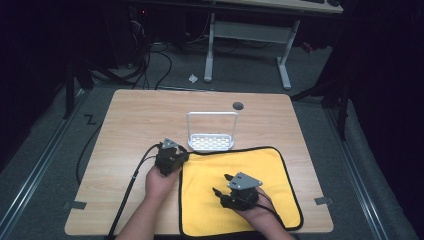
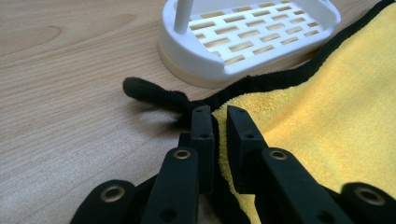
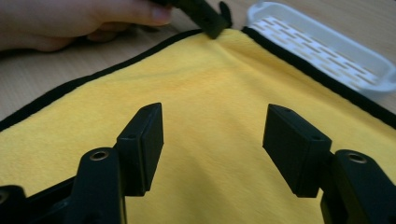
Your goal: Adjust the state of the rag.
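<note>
Yellow cloth (image 1: 240, 192), black-trimmed, lay flat on bench (image 1: 135, 125), covering near-right area; its near edge ran close to bench's near edge, its far edge touched white rack.

Item list:
- Cloth: approx. square, w/ black piping all round. Far-left corner sat just beside rack's left end; a short black loop (image 2: 152, 93) stuck out from that corner onto bare wood.
- Left gripper (image 1: 171, 159): held in person's left hand (image 1: 159, 182), at cloth's far-left corner. In left gripper view, jaws stood nearly together w/ cloth's piped edge pinched between them, i.e. clamped on cloth (image 2: 327, 116) at that corner. Cable (image 1: 131, 185) trailed back toward bench's near-left edge.
- Right gripper (image 1: 239, 192): held in person's right hand (image 1: 257, 212), over cloth's near-middle part, grey three-cornered plate on top. In right gripper view (image 3: 212, 140), jaws stood wide apart, nothing between them; yellow fabric (image 3: 210, 93) beneath. Contact w/ cloth: cannot tell.
- White slotted rack (image 1: 211, 141): plastic tray w/ tall hoop handle, upright, mid-bench, just beyond cloth's far edge. Slots in its base showed wood below in left gripper view (image 2: 252, 35).
- Grommet hole (image 1: 238, 105): dark, round, near bench's far edge, right of centre.
- Grey tabs at bench's near-left (image 1: 74, 204) & near-right (image 1: 324, 200) edges.
</note>
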Tool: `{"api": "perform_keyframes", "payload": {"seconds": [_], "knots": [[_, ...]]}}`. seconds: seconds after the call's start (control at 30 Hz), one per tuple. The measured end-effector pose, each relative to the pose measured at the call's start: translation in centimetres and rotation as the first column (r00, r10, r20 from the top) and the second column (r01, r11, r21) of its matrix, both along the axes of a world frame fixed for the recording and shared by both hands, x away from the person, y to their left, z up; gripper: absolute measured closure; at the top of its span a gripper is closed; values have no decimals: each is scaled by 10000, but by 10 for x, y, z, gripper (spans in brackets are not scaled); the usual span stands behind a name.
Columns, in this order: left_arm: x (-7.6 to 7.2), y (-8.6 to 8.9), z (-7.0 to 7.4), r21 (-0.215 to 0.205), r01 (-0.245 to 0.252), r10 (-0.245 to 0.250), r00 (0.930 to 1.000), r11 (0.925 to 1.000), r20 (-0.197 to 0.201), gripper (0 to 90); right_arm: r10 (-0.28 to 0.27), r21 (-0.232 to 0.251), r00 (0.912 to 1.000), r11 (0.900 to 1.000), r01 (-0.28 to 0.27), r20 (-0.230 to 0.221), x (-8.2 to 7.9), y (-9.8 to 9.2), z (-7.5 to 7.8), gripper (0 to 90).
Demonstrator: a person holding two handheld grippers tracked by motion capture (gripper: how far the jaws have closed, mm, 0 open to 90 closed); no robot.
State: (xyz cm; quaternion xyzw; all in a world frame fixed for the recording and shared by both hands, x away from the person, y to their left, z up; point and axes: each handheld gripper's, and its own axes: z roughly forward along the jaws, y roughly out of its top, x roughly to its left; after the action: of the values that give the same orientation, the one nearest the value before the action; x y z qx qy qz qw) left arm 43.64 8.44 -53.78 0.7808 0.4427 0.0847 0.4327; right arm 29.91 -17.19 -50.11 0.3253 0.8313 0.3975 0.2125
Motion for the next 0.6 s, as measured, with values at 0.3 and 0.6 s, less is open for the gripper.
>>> {"api": "perform_keyframes", "payload": {"seconds": [0.3,0.6], "knots": [[1,1,0,-118,-14,13,10000,9999,-59,808,912,-573,9940,9939,-947,-611,0,53,-15,359],[1,1,0,-120,-8,8,10000,9999,-44,798,1914,-510,9756,9789,-1977,-1078,-11,92,-23,329]]}}
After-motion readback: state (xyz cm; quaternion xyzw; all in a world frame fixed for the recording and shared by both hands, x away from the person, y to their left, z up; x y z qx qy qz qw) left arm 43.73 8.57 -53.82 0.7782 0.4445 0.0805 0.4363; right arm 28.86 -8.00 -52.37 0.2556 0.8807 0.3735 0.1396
